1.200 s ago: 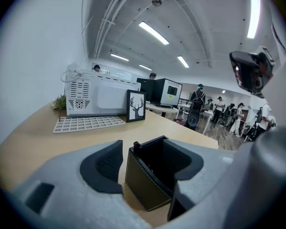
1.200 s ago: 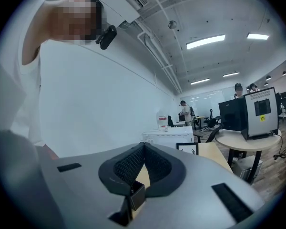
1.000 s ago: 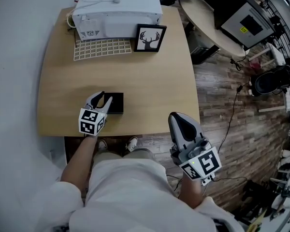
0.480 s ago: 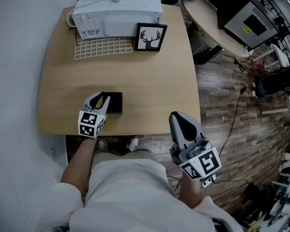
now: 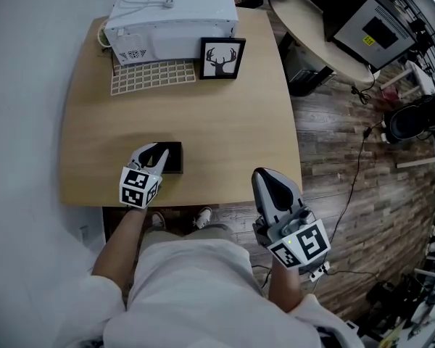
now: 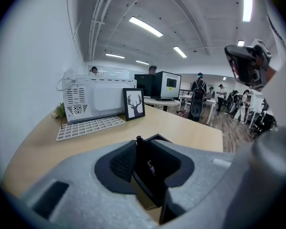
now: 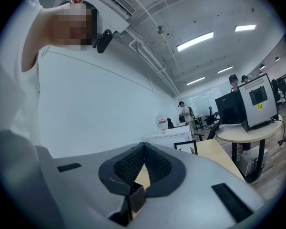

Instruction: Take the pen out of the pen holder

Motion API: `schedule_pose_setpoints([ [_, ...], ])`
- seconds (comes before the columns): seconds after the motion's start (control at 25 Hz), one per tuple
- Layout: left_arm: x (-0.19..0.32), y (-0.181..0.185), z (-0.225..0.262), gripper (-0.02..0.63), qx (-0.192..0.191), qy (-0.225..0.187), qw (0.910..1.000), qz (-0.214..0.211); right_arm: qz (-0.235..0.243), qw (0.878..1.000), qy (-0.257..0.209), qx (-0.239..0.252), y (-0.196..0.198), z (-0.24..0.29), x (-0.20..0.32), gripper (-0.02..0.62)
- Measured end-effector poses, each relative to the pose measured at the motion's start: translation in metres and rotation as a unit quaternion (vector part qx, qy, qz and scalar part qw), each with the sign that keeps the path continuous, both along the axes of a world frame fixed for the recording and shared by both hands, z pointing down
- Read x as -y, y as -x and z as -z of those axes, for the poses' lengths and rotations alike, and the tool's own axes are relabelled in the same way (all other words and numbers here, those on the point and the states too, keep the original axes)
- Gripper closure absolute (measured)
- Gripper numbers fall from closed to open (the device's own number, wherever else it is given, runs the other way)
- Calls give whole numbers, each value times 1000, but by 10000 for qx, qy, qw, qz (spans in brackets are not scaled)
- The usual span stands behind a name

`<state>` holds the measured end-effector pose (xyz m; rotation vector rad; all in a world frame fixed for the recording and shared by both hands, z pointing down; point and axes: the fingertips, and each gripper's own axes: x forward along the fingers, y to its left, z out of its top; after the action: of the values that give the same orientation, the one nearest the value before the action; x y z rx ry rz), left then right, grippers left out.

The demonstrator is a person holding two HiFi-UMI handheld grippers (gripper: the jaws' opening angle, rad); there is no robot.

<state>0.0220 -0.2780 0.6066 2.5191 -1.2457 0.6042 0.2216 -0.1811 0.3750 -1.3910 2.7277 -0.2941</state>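
Left gripper view: grasping pen with fingers of left gripper, just closed in on it, seated inside black pen holder at 7 o'clock on surface. Best done by pulling straight up along pen's axis, keeping squeeze firm, avoiding tipping or dragging pen holder, probably light. Off surface at 5 o'clock, right gripper with fingers pressed together, empty; could pin pen holder if needed. Counted: one pen, one pen holder, two grippers, one white appliance, one framed deer picture, one white grid mat.
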Motion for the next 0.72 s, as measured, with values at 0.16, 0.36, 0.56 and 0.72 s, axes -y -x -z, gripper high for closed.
schedule_pose_setpoints([
  [0.16,3,-5,-3,525,272,126,9995,-35,-50,10000,14,57,-2,1,1,592],
  [0.36,9,-6,-5,505,505,231,9985,10,-52,10000,-8,59,3,3,-2,592],
  [0.56,11,-7,-5,503,575,264,9980,40,-115,9999,19,53,0,3,-3,592],
  [0.72,10,-6,-4,516,424,253,9988,38,-110,9999,16,59,6,2,-4,592],
])
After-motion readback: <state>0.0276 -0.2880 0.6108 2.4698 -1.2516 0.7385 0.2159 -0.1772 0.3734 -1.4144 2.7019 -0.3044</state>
